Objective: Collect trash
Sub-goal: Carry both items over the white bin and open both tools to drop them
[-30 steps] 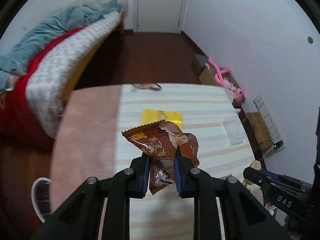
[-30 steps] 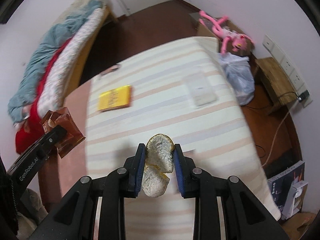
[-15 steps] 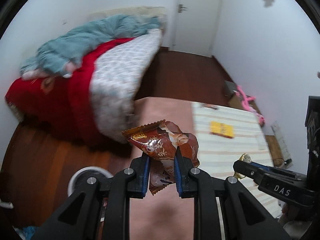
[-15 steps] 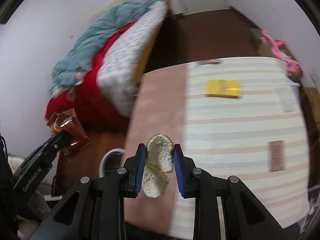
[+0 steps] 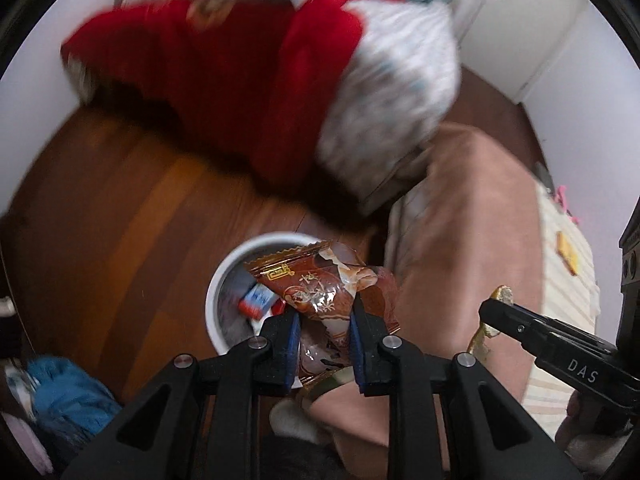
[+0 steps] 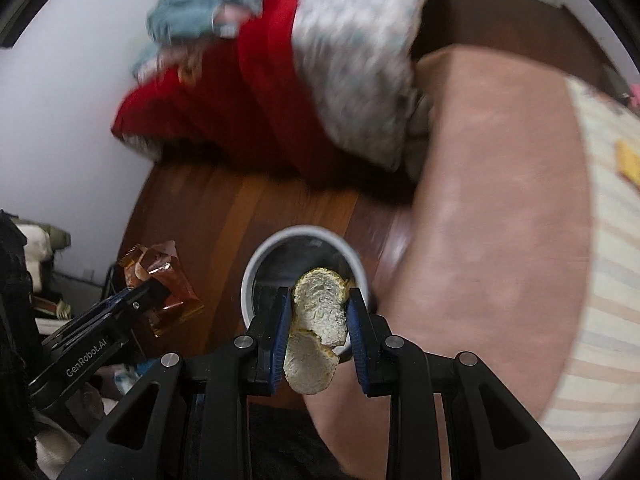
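Note:
My left gripper (image 5: 324,316) is shut on a brown snack wrapper (image 5: 320,284) and holds it above a white round trash bin (image 5: 224,276) on the wooden floor; the bin holds some red and blue trash (image 5: 258,300). My right gripper (image 6: 318,312) is shut on a crumpled gold-and-silver foil wrapper (image 6: 316,320), held over the same bin (image 6: 256,264). The left gripper with its brown wrapper (image 6: 160,276) shows at left in the right wrist view. The right gripper's foil (image 5: 490,320) shows at right in the left wrist view.
A bed with a pinkish cover (image 5: 460,240) and a striped sheet (image 6: 600,240) lies right of the bin; a yellow packet (image 5: 568,254) lies on the sheet. A second bed with red, white and teal bedding (image 5: 280,80) stands behind. Blue cloth (image 5: 68,392) lies at lower left.
Both grippers swung left and down from over the bed to above the trash bin on the floor, each still holding its wrapper.

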`<state>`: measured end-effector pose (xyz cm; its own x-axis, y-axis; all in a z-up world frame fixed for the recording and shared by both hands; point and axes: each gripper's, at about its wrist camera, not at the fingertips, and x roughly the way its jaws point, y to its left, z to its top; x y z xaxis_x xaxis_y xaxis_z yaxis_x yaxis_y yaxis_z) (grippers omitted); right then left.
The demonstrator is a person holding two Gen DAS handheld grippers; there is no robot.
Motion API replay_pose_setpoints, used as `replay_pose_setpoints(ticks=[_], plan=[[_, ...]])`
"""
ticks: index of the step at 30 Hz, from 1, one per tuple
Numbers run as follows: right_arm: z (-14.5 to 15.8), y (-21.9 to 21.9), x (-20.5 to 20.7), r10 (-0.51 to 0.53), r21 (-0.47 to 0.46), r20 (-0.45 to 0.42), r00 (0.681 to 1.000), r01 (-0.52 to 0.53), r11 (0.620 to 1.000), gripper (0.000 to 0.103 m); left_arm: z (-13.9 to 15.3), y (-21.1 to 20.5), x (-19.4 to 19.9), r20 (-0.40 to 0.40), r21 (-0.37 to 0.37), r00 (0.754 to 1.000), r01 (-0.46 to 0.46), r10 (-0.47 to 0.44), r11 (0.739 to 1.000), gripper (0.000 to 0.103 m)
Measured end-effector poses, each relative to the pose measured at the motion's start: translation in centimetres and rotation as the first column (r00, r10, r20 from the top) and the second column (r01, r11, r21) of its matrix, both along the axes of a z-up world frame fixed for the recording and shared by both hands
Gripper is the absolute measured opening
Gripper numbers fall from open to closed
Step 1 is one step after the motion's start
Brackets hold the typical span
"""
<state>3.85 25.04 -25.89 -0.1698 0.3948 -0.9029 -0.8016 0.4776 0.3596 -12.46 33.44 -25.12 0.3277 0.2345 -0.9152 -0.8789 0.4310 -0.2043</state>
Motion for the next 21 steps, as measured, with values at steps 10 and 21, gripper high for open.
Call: replay_pose_setpoints(ticks=[10, 21], plan=[[-12.0, 8.8, -2.5, 0.091, -0.209, -0.03, 0.995, -0.096, 0.973, 0.029, -11.2, 5.0, -3.3, -0.075, -0.231, 0.993, -0.111, 0.096, 0.967, 0.065], [-15.9, 11.2, -3.1, 0.133, -0.255, -0.044, 0.99, -0.14, 0.957, 0.087, -13.1, 4.7, -7.4, -0.191, -0.168, 0.964, -0.217, 0.184, 0.962, 0.102]])
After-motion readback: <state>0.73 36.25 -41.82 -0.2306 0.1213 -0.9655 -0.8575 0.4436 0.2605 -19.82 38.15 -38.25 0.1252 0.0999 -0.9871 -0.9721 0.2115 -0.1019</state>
